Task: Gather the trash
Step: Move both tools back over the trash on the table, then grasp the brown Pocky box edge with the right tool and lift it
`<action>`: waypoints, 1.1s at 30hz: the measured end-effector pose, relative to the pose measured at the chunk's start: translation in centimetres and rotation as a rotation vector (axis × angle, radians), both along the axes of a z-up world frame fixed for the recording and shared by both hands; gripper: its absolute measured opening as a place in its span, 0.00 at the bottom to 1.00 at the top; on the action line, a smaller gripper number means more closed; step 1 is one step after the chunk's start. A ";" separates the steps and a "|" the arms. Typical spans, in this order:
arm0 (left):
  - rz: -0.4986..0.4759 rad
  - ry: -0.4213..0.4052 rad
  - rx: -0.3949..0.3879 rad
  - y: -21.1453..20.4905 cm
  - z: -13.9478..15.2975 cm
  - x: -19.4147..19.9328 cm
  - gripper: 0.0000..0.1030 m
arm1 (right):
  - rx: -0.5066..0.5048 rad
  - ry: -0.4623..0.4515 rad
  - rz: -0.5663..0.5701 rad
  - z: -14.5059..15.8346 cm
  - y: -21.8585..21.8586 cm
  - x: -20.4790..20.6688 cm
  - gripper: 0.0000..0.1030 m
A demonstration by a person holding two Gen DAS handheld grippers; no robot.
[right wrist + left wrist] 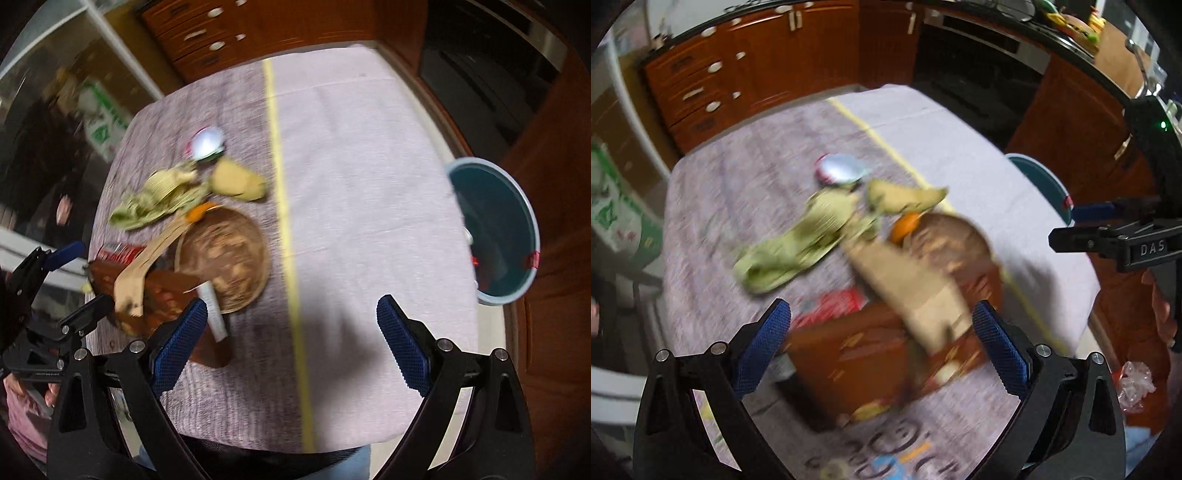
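Trash lies in a heap on the cloth-covered table (351, 155): green husks (790, 247) (155, 199), a foil lid (836, 168) (206, 144), an orange peel (905, 227) (199, 212), a round wooden plate (225, 258) (953, 243), a brown wrapper (857, 350) (166, 288), a red packet (838, 302) and a white tube (214, 310). My left gripper (882, 347) is open, hovering over the brown wrapper. My right gripper (291, 339) is open and empty above bare cloth, right of the heap. A teal bin (495, 229) (1041, 181) stands beside the table's right edge.
Brown kitchen cabinets (757, 66) and a dark oven (975, 81) stand behind the table. A yellow stripe (284, 206) runs along the cloth. A crumpled plastic bag (1137, 384) lies low at the right. Both views are motion-blurred.
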State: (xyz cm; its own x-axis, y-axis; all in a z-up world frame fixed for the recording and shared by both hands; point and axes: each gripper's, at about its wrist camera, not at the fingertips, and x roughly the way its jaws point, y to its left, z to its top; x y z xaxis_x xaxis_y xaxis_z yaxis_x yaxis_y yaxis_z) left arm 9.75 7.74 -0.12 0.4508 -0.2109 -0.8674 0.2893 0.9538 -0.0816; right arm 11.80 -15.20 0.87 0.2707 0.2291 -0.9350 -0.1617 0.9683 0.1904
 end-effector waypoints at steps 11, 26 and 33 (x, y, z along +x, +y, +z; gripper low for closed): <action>0.033 0.029 0.028 4.6 -3.3 -3.2 0.96 | -0.060 -0.006 0.305 -0.5 9.3 0.3 0.86; 0.112 0.078 -0.022 6.1 -7.1 -2.7 0.96 | -0.066 0.092 0.489 -5.0 13.3 0.7 0.86; 0.118 0.074 -0.010 5.6 -7.4 -3.7 0.96 | -0.028 0.083 0.533 -3.1 12.9 -2.6 0.70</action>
